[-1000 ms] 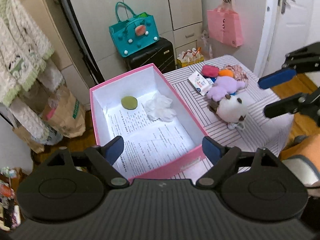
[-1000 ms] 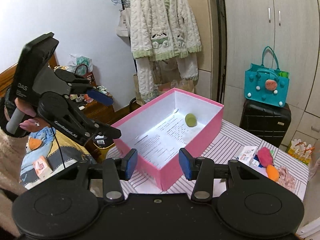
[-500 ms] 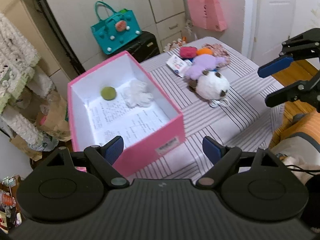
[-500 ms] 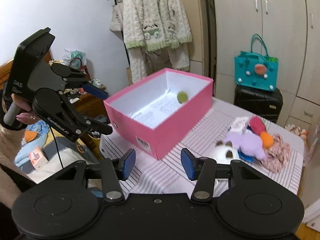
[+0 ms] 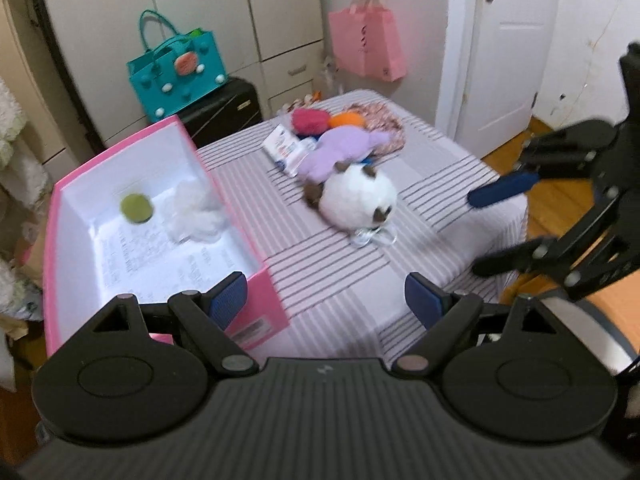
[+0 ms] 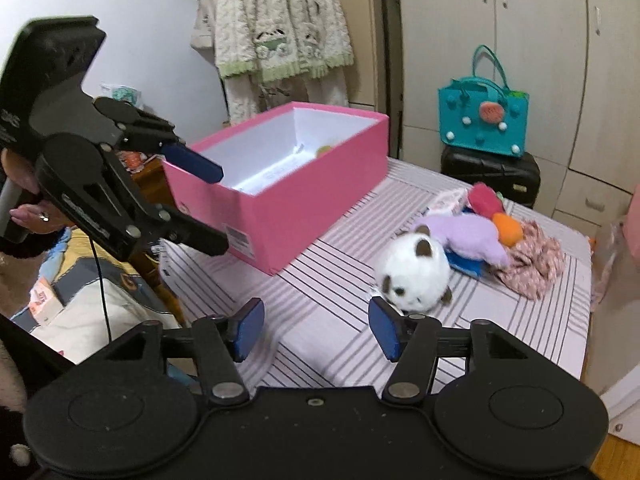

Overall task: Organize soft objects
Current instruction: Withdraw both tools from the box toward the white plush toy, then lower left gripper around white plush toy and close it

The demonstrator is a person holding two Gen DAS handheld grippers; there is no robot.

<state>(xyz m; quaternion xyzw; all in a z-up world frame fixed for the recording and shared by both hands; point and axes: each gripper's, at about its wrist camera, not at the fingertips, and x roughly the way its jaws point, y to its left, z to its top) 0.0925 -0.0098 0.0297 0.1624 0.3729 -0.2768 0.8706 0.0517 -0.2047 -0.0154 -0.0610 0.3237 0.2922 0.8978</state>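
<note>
Right wrist: plush panda point(image 6: 414, 278) now nearer.

box point(image 5: 276, 312): matt pink card | white toy point(image 6: 414, 276): fluffy plush | tablecloth point(image 5: 420, 208): striped cloth

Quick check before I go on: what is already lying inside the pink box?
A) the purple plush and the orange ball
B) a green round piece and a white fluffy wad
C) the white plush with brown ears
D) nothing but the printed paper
B: the left wrist view shows a green round piece and a white fluffy wad on the printed paper inside the pink box, while the plush toys lie outside on the striped cloth.
</note>
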